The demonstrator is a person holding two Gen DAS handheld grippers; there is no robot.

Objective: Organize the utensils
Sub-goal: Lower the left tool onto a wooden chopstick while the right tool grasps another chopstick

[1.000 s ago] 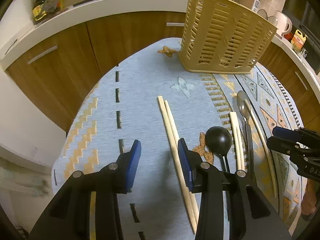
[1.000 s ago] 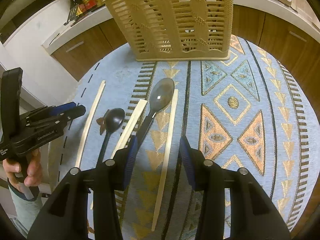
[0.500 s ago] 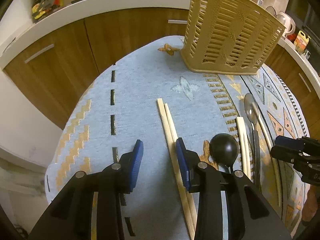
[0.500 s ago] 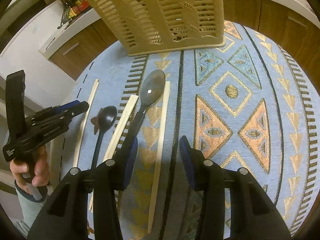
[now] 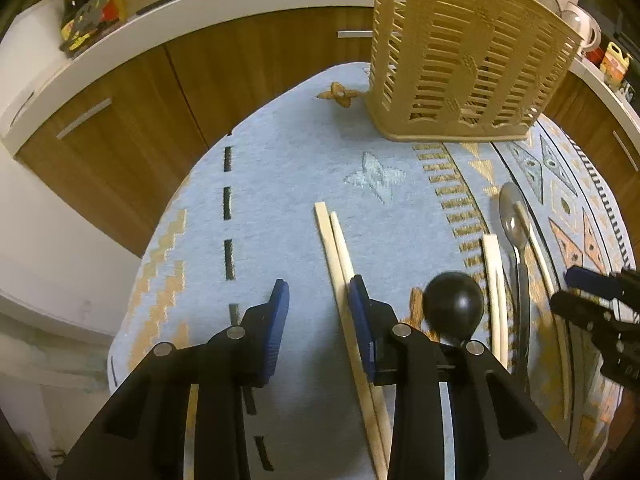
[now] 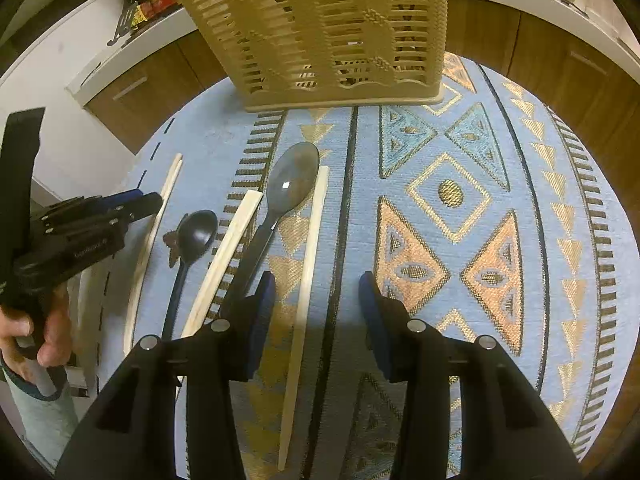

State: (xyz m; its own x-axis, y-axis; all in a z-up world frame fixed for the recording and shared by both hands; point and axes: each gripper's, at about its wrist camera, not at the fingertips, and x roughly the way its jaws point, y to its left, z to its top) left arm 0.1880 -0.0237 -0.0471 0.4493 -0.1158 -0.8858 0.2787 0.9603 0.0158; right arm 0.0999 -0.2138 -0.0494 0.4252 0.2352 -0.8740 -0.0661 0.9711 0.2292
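A pair of pale wooden chopsticks [image 5: 335, 240] lies on the blue patterned cloth, reaching in between the jaws of my left gripper [image 5: 319, 308]. The jaws are closing; the pair sits against the right pad, and the left pad stands clear of it. My right gripper [image 6: 317, 300] is open over a single chopstick [image 6: 314, 240] that lies between its fingers untouched. The grey spoon [image 6: 294, 184] has its handle running under the left finger. A black spoon [image 6: 196, 234] and a flat chopstick pair [image 6: 236, 240] lie further left. The beige slotted basket [image 6: 332, 32] stands upright at the back.
The round table's cloth [image 5: 280, 184] drops off at its left edge, close to my left gripper. Wooden cabinets and a white counter [image 5: 200, 8] with bottles curve behind. In the right wrist view a hand holds the left gripper [image 6: 150, 200] at the left.
My left gripper's jaws have narrowed and slid forward along the chopstick pair, now next to the right pad. The right gripper has stayed over the single chopstick with the same gap.
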